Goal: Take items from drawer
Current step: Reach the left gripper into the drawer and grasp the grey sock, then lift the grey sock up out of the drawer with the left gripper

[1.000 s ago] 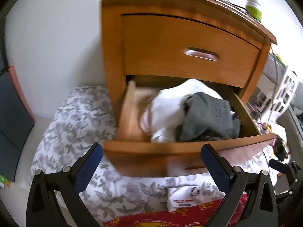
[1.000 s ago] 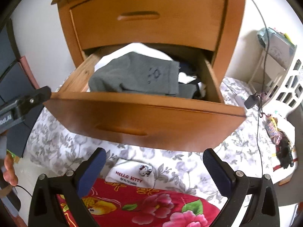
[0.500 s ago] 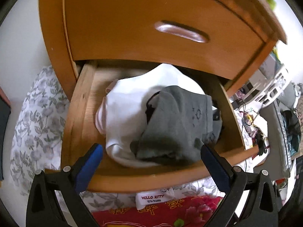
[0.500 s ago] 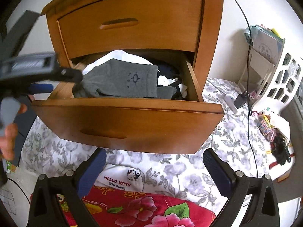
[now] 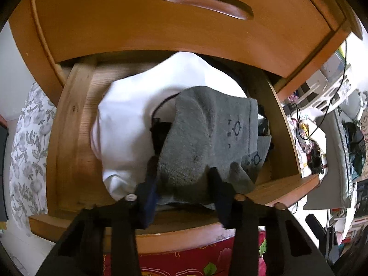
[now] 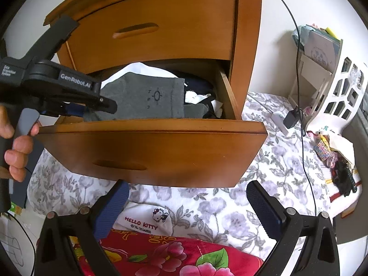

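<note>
Open lower drawer (image 6: 151, 154) projects from nightstand (image 6: 174, 30), below the shut upper drawer (image 5: 142, 16). In it: sock (image 5: 207, 142) on top of folded cloth (image 5: 128, 115), toward near right. Left gripper (image 5: 184, 181) reaches in from near edge, its jaws closing, sock's near end between them. Right gripper (image 6: 186, 209) sits nearer, before drawer front, over floral sheet (image 6: 264, 161).

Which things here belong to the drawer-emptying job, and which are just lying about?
Job: open lower drawer; grey sock, left gripper closing on it; white garment; right gripper, open.
Lying about: Hello Kitty cloth; charger; white rack.
</note>
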The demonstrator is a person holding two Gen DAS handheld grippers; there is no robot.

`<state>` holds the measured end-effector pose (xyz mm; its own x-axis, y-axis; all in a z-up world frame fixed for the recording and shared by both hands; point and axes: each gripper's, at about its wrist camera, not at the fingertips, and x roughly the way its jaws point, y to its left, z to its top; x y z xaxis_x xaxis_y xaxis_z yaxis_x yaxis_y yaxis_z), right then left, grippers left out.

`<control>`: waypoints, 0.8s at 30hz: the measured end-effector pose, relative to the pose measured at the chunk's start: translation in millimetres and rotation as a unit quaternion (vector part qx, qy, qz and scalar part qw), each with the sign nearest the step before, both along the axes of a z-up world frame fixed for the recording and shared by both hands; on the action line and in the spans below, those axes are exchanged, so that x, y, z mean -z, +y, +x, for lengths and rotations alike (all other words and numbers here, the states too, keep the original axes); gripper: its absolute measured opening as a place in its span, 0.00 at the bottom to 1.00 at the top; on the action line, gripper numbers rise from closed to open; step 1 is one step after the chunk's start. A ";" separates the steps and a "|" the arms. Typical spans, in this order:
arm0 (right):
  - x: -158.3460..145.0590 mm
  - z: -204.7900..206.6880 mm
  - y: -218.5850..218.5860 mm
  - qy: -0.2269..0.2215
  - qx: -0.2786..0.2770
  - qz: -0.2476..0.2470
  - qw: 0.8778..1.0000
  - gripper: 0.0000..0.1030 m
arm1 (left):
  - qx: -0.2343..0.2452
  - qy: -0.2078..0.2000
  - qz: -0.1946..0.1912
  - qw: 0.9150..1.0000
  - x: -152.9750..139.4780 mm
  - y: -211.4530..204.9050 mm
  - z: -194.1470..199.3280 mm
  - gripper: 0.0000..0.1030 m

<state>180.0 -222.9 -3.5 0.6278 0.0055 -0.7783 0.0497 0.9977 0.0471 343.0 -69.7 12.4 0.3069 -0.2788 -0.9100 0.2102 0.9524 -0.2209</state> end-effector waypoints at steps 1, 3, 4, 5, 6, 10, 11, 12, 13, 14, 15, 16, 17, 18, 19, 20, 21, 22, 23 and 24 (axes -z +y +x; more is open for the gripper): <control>0.3 -0.1 -0.1 0.000 0.000 0.001 1.000 1.00 | 0.001 -0.002 0.002 1.000 0.1 -0.1 0.4 0.30; 0.4 -0.6 -0.3 0.000 -0.001 0.003 1.000 1.00 | 0.005 -0.011 0.007 1.000 -1.5 -1.1 -2.2 0.27; 0.5 -0.7 -0.8 0.000 0.000 0.003 1.000 1.00 | 0.006 -0.013 0.007 1.000 -2.5 -0.5 -3.0 0.25; 0.5 -0.8 -1.1 -0.001 0.000 0.004 1.000 1.00 | 0.006 -0.016 0.005 1.000 -4.4 0.3 -4.6 0.24; 0.4 -1.2 -1.8 -0.001 0.001 0.005 1.000 1.00 | 0.006 -0.020 0.002 1.000 -6.4 1.1 -5.6 0.22; 0.3 -1.8 -3.6 -0.002 0.004 0.006 1.000 1.00 | 0.009 -0.043 -0.005 0.999 -18.7 2.4 -8.7 0.19; 0.4 -1.9 -3.7 -0.002 0.004 0.006 1.000 1.00 | 0.008 -0.052 -0.010 0.999 -25.0 4.3 -10.3 0.19; 0.5 -1.7 -3.5 -0.002 0.004 0.006 1.000 1.00 | 0.007 -0.058 -0.015 0.998 -30.4 5.5 -11.1 0.18; 0.5 -1.7 -3.3 -0.001 0.003 0.007 1.000 1.00 | 0.006 -0.065 -0.021 0.998 -35.4 7.0 -12.1 0.18; 0.4 -1.8 -2.9 -0.002 0.003 0.006 1.000 1.00 | 0.006 -0.072 -0.026 0.997 -41.0 8.2 -12.9 0.18; 0.3 -2.0 -2.6 -0.002 0.002 0.006 1.000 1.00 | 0.007 -0.081 -0.029 0.996 -46.2 9.2 -14.7 0.18; 0.2 -2.1 -2.2 -0.002 0.001 0.006 1.000 1.00 | 0.007 -0.089 -0.030 0.996 -51.2 10.0 -16.8 0.17; 0.0 -2.4 -1.8 -0.002 0.001 0.005 1.000 1.00 | 0.007 -0.095 -0.032 0.995 -55.0 10.2 -18.3 0.17; -0.2 -2.7 -1.7 -0.002 0.001 0.005 1.000 1.00 | 0.008 -0.105 -0.038 0.994 -61.5 10.9 -20.8 0.17; -0.5 -3.0 -1.5 -0.003 0.000 0.005 1.000 1.00 | 0.008 -0.111 -0.041 0.993 -64.7 11.9 -22.9 0.17; -0.9 -3.4 -1.4 -0.003 0.001 0.005 1.000 1.00 | 0.007 -0.119 -0.046 0.992 -69.8 12.8 -25.4 0.17; -1.3 -3.8 -1.4 -0.004 0.001 0.005 1.000 1.00 | 0.007 -0.124 -0.049 0.991 -73.3 14.4 -27.1 0.17; -2.1 -4.6 -1.3 -0.005 0.001 0.005 1.000 1.00 | 0.008 -0.130 -0.051 0.990 -76.7 14.8 -28.9 0.17; -2.7 -5.2 -1.1 -0.006 0.001 0.004 1.000 1.00 | 0.009 -0.138 -0.053 0.989 -81.5 15.3 -31.5 0.17; -3.3 -5.5 -1.1 -0.007 0.000 0.004 1.000 1.00 | 0.009 -0.144 -0.055 0.988 -85.3 16.3 -33.9 0.16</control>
<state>174.5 -224.0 -0.1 0.6380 0.0120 -0.7699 0.0495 0.9972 0.0565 309.2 -53.3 97.7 0.5426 -0.3794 -0.7494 0.2954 0.9214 -0.2526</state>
